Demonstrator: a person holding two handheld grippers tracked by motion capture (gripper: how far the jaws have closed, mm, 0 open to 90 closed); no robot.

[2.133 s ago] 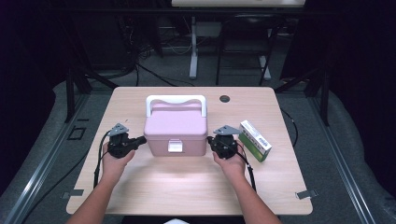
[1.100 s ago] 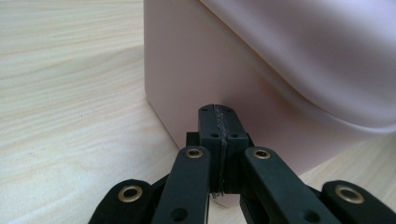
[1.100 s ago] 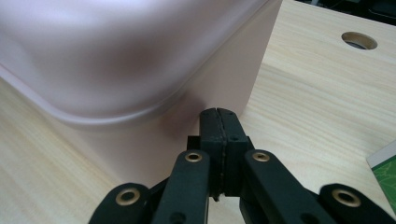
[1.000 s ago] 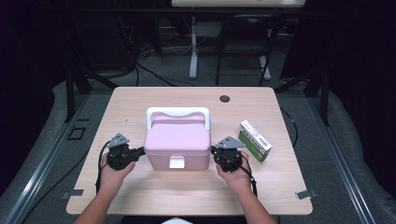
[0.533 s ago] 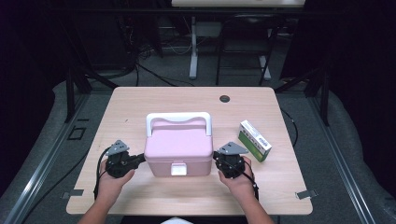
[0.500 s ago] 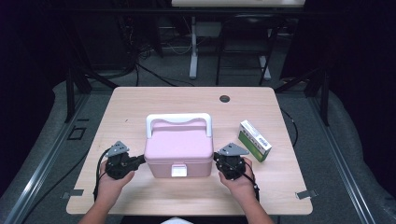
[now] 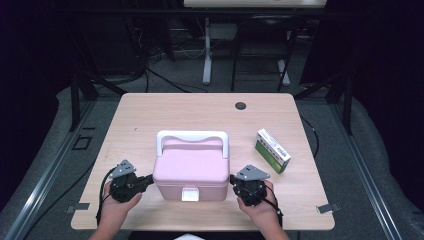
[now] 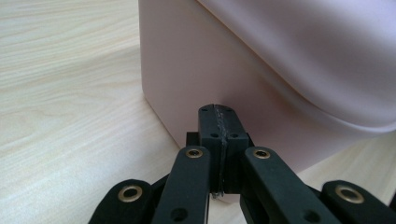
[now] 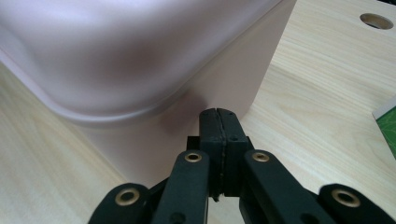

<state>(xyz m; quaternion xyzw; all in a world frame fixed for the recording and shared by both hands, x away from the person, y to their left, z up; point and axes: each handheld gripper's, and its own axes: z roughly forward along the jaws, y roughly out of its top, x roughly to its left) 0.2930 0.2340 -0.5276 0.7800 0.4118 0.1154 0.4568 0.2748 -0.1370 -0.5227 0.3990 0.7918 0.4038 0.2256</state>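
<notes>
Pink box (image 7: 191,172) is flanked at lower centre of frame: left hand-held gripper (image 7: 148,179) & right hand-held gripper (image 7: 233,181), jaws fully closed, nothing gripped, tips pressed against box sides.

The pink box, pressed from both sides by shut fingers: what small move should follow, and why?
Probably keep sliding the pink box a little nearer the table's near edge. The left gripper and right gripper, both shut, press its opposite side walls, and its front latch faces the person.
</notes>
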